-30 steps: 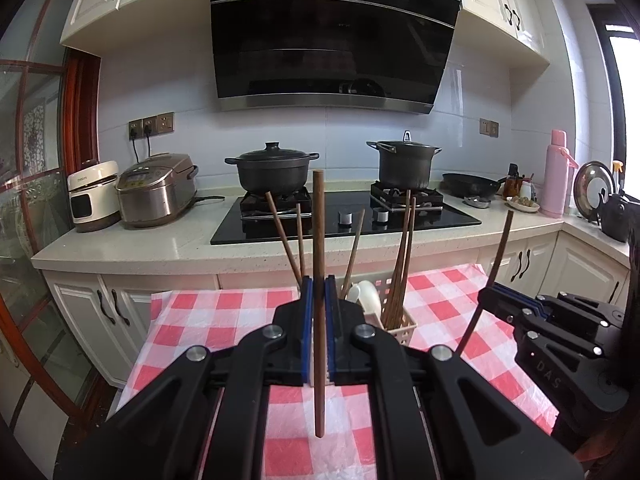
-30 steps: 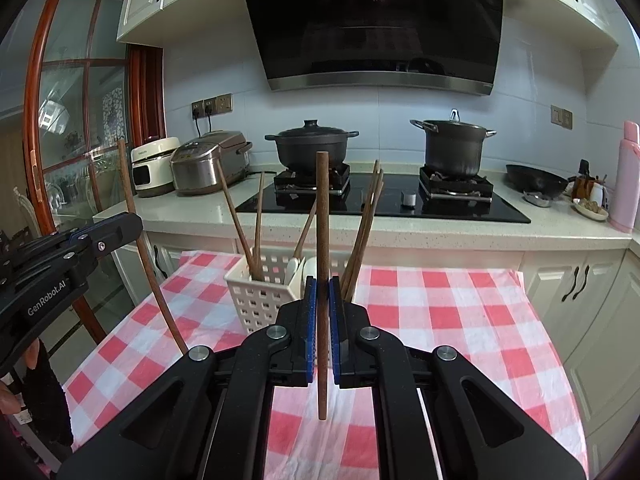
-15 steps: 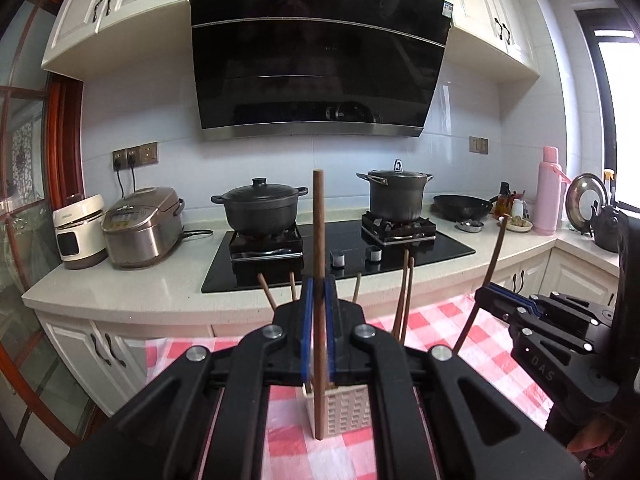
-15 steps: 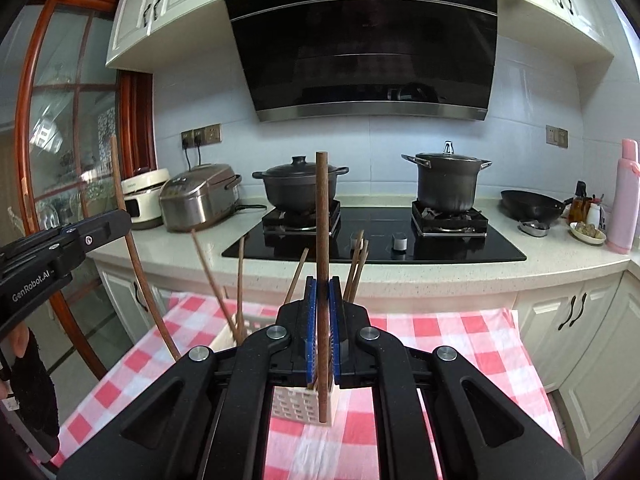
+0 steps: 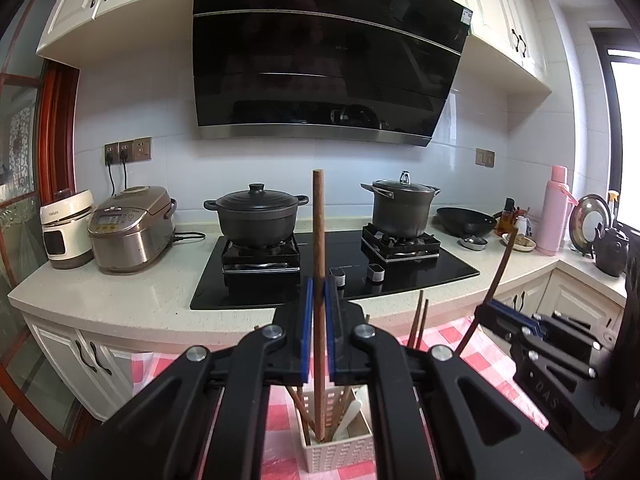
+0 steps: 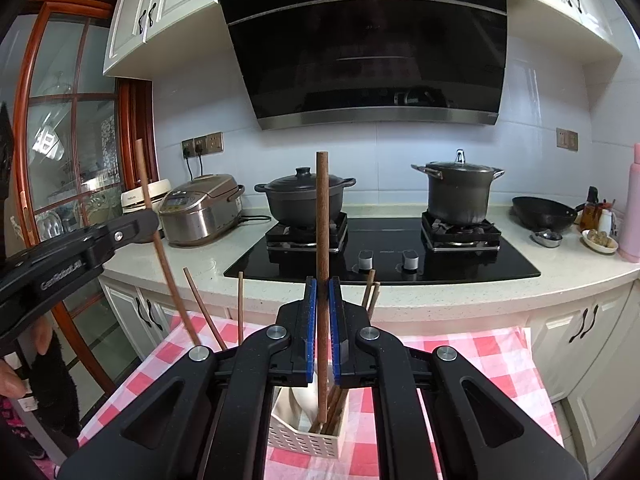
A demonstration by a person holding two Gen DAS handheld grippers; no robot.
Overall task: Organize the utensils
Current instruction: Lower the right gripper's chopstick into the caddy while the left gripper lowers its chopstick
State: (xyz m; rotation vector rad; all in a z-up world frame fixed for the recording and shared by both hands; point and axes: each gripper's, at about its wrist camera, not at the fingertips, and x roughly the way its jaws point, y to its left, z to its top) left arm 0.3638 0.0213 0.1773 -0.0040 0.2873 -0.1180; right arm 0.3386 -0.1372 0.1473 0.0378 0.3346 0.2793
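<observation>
My left gripper (image 5: 319,308) is shut on a brown wooden chopstick (image 5: 319,240), held upright with its lower tip inside the white slotted utensil basket (image 5: 340,452). My right gripper (image 6: 322,312) is shut on another brown chopstick (image 6: 322,220), upright, its lower end down in the same basket (image 6: 304,436). The basket stands on the red-and-white checked cloth (image 6: 472,356) and holds several chopsticks and a white spoon (image 5: 350,416). Each gripper also shows in the other's view, the right one (image 5: 496,318) and the left one (image 6: 132,224).
Behind the table runs a counter (image 5: 120,300) with a black hob (image 5: 420,276), two dark pots (image 5: 256,212), a rice cooker (image 5: 132,232), a wok (image 5: 464,220) and a pink flask (image 5: 554,208). White cabinets stand below.
Both grippers have moved forward over the basket and lowered their chopsticks, so both lower tips now sit inside the basket. Both stay shut on their chopsticks.
</observation>
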